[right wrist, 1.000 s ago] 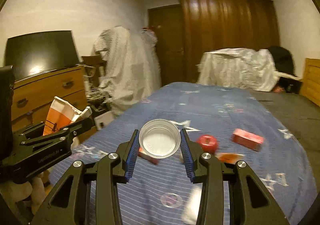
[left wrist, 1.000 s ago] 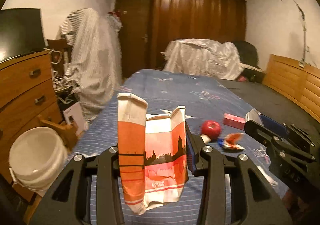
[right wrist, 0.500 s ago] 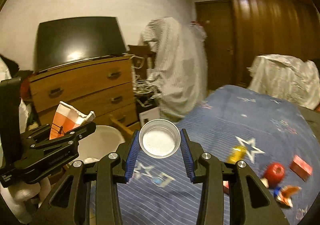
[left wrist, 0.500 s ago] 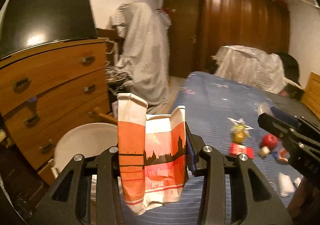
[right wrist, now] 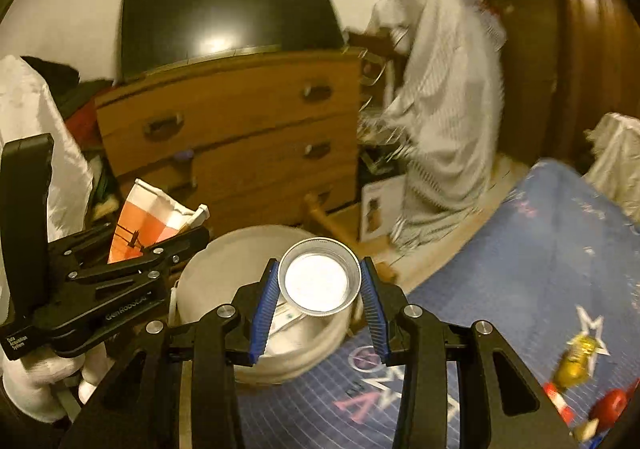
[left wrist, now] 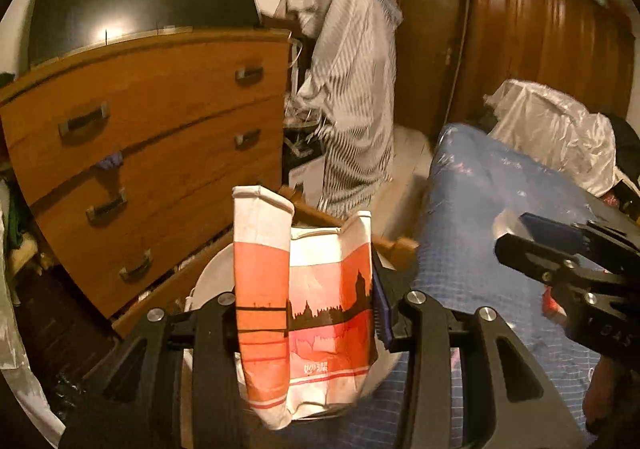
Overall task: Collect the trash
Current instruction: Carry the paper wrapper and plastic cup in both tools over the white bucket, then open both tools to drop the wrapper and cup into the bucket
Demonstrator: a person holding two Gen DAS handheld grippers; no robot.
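Note:
My left gripper (left wrist: 306, 313) is shut on an orange and white carton (left wrist: 304, 309), its top torn open. The carton hangs over the white bucket (left wrist: 208, 277) on the floor beside the bed. In the right wrist view that carton (right wrist: 150, 219) shows at the left in the left gripper (right wrist: 168, 245). My right gripper (right wrist: 320, 309) is shut on a small clear plastic cup (right wrist: 320, 281), mouth toward the camera, above the bucket's (right wrist: 224, 257) right rim. In the left wrist view the right gripper (left wrist: 560, 257) reaches in from the right edge.
A wooden chest of drawers (right wrist: 240, 129) with a dark TV (right wrist: 224, 9) on it stands behind the bucket. A striped cloth (left wrist: 352, 89) drapes something beside it. The blue bed (right wrist: 540, 269) lies to the right, with a yellow wrapper (right wrist: 576, 361) and red bits (right wrist: 612, 405) on it.
Both grippers have swung left from over the bed to the bucket by the drawers, each still holding its item. The trash on the bed has slid out to the right.

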